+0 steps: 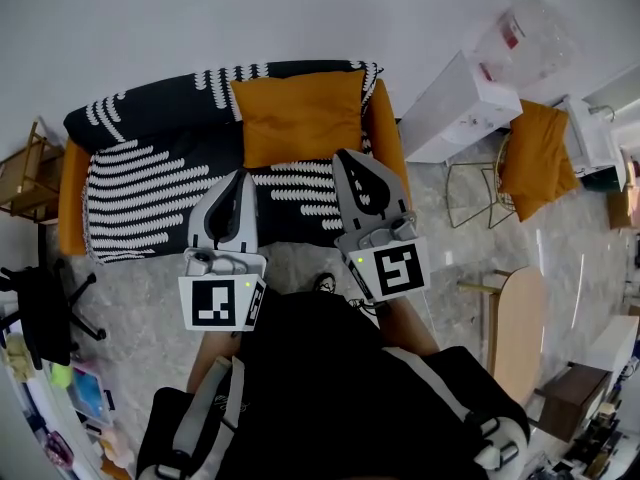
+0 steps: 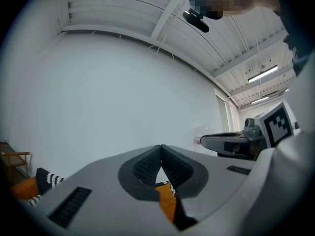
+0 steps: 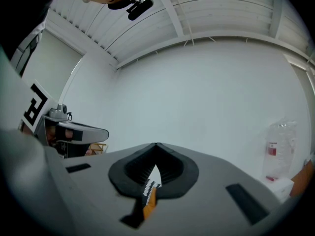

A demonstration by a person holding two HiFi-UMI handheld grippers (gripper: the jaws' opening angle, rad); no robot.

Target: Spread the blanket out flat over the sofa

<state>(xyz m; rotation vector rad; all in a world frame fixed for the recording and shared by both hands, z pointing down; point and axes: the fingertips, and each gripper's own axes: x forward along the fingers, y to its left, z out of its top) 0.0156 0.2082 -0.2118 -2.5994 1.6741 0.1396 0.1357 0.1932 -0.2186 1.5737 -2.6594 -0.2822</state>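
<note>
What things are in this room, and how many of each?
sofa: one, orange, against the white wall
blanket: one, black with white stripes, spread over the sofa
sofa cushion: one, orange, on the blanket, right half
second cushion: one, orange, far right, off the sofa
cabinet: one, white, right of the sofa
wooden frame: one, light wood, left of the sofa
office chair: one, black, lower left
round table: one, light wood, lower right
left gripper: one, grey, shut and empty, before the sofa
right gripper: one, grey, shut and empty, beside it
</note>
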